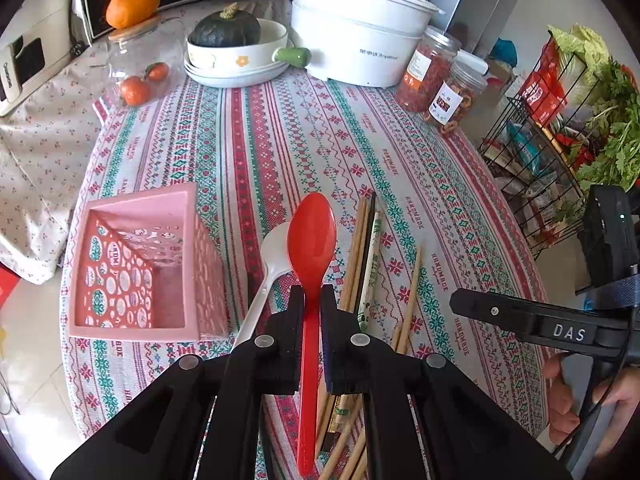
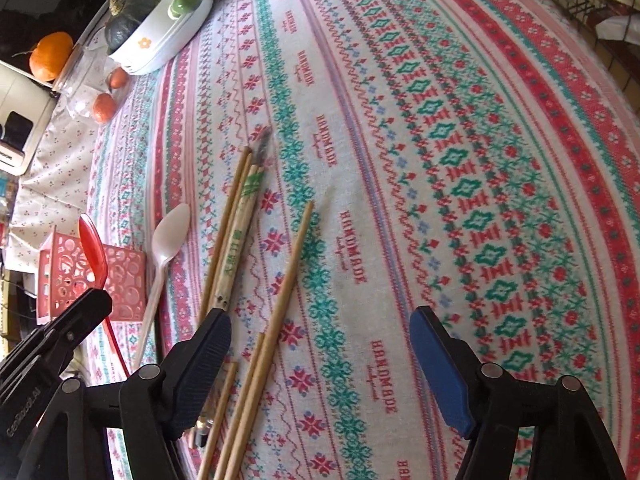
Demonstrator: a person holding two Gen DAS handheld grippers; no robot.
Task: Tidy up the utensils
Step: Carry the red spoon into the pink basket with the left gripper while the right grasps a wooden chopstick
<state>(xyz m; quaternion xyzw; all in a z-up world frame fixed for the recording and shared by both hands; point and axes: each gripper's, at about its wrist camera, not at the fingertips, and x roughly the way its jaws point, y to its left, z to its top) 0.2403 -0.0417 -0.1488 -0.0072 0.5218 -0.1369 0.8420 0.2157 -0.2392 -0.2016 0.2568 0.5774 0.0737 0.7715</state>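
Observation:
My left gripper (image 1: pixel 312 300) is shut on the handle of a red plastic spoon (image 1: pixel 312 236), held above the patterned tablecloth with its bowl pointing away. A white spoon (image 1: pixel 272 256) lies on the cloth just left of it. A pink perforated basket (image 1: pixel 136 264) stands further left. Several wooden chopsticks (image 2: pixel 288 280) and a paper-wrapped pair (image 2: pixel 240 232) lie scattered to the right. My right gripper (image 2: pixel 320 364) hangs open over the chopsticks, which lie near its left finger (image 2: pixel 204 360) without touching the pads. The right wrist view shows the red spoon (image 2: pixel 94 248) in front of the basket (image 2: pixel 120 280).
At the back stand a white steamer pot (image 1: pixel 360 32), a bowl holding a dark squash (image 1: pixel 236 48), two jars (image 1: pixel 432 68) and a glass jar with tomatoes (image 1: pixel 140 76). A wire rack of greens (image 1: pixel 560 140) stands off the table's right edge. A hand (image 1: pixel 568 400) holds the right gripper.

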